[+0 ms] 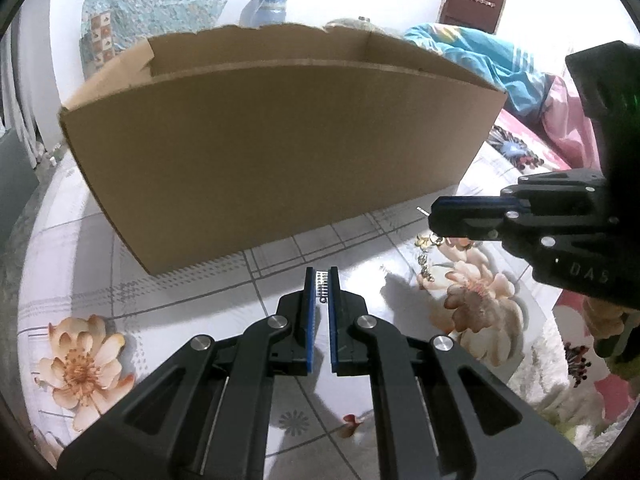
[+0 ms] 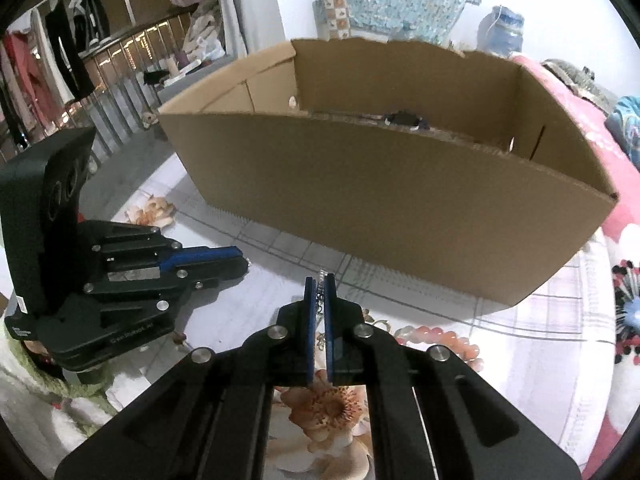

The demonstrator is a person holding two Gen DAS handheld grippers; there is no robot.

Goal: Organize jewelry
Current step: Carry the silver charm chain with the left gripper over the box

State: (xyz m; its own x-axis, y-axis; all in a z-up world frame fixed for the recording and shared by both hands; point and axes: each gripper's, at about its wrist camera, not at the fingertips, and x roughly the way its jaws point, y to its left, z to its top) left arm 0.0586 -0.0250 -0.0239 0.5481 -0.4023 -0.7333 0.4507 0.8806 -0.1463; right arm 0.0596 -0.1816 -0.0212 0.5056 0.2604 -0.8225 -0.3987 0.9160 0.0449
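Observation:
My left gripper (image 1: 322, 277) is shut on a small silvery stone-set piece (image 1: 321, 285) that sits between its blue pads, just above the flowered cloth. It also shows at the left of the right wrist view as the left gripper (image 2: 242, 262). My right gripper (image 2: 319, 282) is shut on a thin chain (image 2: 319, 300) that hangs down between its pads. From the left wrist view, the right gripper (image 1: 430, 216) hovers at the right, with the chain (image 1: 425, 266) dangling under it to the cloth. Both are in front of an open cardboard box (image 1: 280, 152).
The cardboard box (image 2: 380, 200) stands close ahead, with a dark item (image 2: 404, 118) inside. A string of peach beads (image 2: 438, 339) lies on the flowered cloth (image 1: 80, 248) near my right gripper. Blue and pink bedding (image 1: 492, 64) lies to the right, and clothes on a rail (image 2: 60, 44) hang far left.

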